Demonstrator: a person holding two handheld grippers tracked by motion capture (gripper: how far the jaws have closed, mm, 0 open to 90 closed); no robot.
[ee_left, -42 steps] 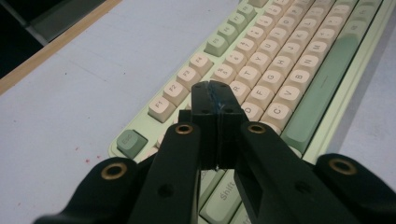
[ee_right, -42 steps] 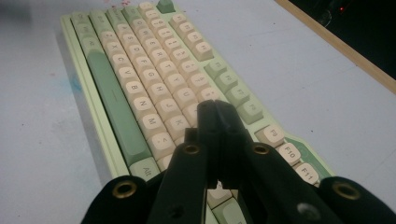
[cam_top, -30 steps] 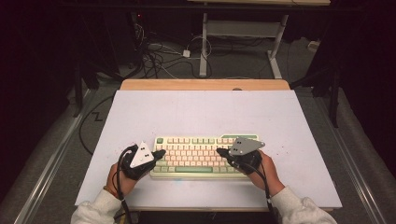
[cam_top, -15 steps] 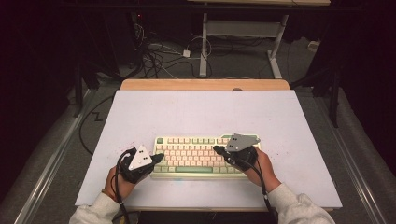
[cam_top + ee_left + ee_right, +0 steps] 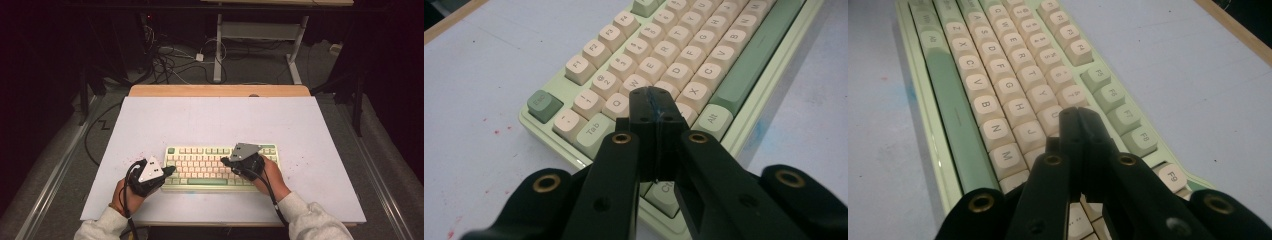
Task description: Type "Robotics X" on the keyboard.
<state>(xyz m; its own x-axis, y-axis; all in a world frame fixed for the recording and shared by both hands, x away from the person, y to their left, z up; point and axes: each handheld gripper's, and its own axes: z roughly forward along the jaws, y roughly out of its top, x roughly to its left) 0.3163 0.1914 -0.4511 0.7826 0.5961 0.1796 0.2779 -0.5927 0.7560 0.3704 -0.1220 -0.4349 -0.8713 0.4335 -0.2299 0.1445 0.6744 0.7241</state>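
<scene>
A pale green keyboard (image 5: 210,164) with cream keys and a green space bar lies near the front of the white table top (image 5: 215,120). My left gripper (image 5: 170,171) is at the keyboard's left end, jaws shut with nothing between them; in the left gripper view its tips (image 5: 655,102) hover over the keyboard's (image 5: 684,55) A and S keys. My right gripper (image 5: 225,161) is over the right half of the keys, also shut and empty. In the right gripper view its tips (image 5: 1074,115) sit above the keyboard's (image 5: 998,90) J, K and U keys.
The table's wooden back edge (image 5: 220,90) runs behind the white top. Beyond it the dark floor holds tangled cables (image 5: 170,60) and a white desk frame (image 5: 260,45). Small red specks (image 5: 305,162) mark the white surface on either side of the keyboard.
My right gripper has slid left over the keys, from near the keyboard's right end toward its middle. My left gripper has stayed put.
</scene>
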